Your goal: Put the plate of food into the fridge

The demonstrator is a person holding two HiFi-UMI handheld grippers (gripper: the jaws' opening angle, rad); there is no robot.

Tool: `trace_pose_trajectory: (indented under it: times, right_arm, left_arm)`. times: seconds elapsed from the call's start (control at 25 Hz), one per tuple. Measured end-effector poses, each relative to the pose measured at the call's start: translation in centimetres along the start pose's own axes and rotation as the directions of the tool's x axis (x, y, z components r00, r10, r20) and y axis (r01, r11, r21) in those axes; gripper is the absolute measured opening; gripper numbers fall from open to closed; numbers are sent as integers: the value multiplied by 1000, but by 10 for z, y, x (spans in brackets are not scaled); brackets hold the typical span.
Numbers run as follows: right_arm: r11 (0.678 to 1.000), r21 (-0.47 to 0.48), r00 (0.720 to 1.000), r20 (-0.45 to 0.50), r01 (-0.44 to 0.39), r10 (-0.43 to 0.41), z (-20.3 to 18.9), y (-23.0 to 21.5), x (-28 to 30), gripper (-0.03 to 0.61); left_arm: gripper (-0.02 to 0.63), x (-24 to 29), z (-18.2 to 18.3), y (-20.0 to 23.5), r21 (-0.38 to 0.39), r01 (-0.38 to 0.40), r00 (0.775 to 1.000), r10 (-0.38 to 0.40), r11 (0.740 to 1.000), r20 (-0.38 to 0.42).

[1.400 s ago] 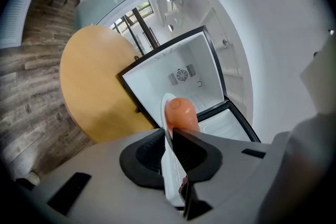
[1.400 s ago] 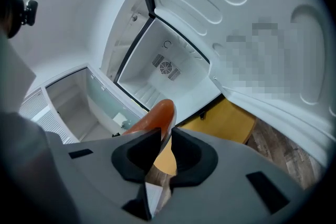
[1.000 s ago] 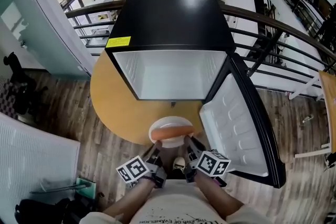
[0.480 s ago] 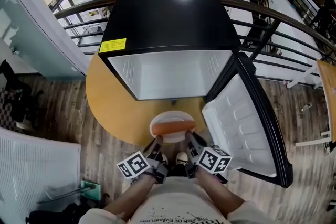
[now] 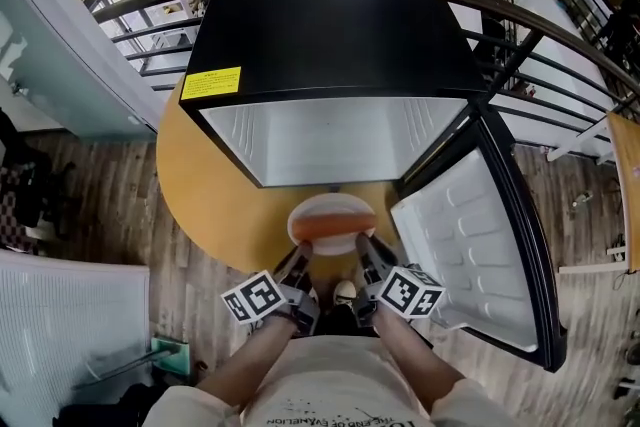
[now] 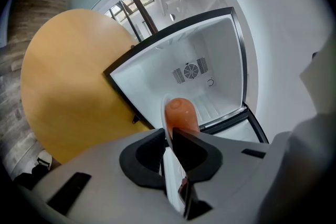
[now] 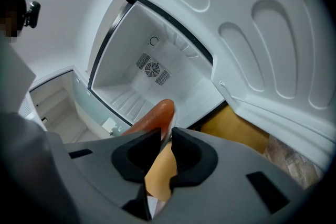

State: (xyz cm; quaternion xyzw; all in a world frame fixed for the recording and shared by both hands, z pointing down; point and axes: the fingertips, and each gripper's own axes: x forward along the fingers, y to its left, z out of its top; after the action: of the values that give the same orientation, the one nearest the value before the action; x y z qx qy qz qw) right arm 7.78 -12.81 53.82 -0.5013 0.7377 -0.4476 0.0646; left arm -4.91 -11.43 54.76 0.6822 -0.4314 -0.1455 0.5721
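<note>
A white plate (image 5: 330, 211) with an orange-red sausage (image 5: 333, 227) on it hangs in front of the open black fridge (image 5: 330, 25). My left gripper (image 5: 300, 263) is shut on the plate's near left rim, my right gripper (image 5: 362, 253) on its near right rim. In the left gripper view the plate (image 6: 167, 113) stands edge-on between the jaws of the left gripper (image 6: 169, 139), the sausage (image 6: 181, 113) beyond them. In the right gripper view the right gripper (image 7: 167, 140) pinches the rim, with the sausage (image 7: 152, 115) past it. The fridge's white inside (image 5: 335, 140) is bare.
The fridge stands on a round wooden table (image 5: 215, 205). Its door (image 5: 480, 250) hangs open at the right, close to my right gripper. A dark railing (image 5: 520, 20) runs behind the fridge. Wooden floor (image 5: 90, 205) lies at the left.
Both grippers have carried the plate forward, nearer to the fridge opening. The view has moved closer to the fridge.
</note>
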Motion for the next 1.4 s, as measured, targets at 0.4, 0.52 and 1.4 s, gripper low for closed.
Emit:
trace_pose_trajectory:
  times: [0.4,0.52,1.4]
  right_arm:
    - [1000,-2,1000,-2,18,-18,10,-12,41,78]
    - [1000,0,1000,2,22,-22,13,-17,54,80]
    - [997,5,996,35,79,-79,51,-52,155,78]
  left_arm:
    - [58,31,26,17,-3,-12,1000,12,1000,-3]
    - [58,42,34,23,-5,-21,1000,21,1000,7]
    - [55,127,96,59,-39,-49,998,51,998,34]
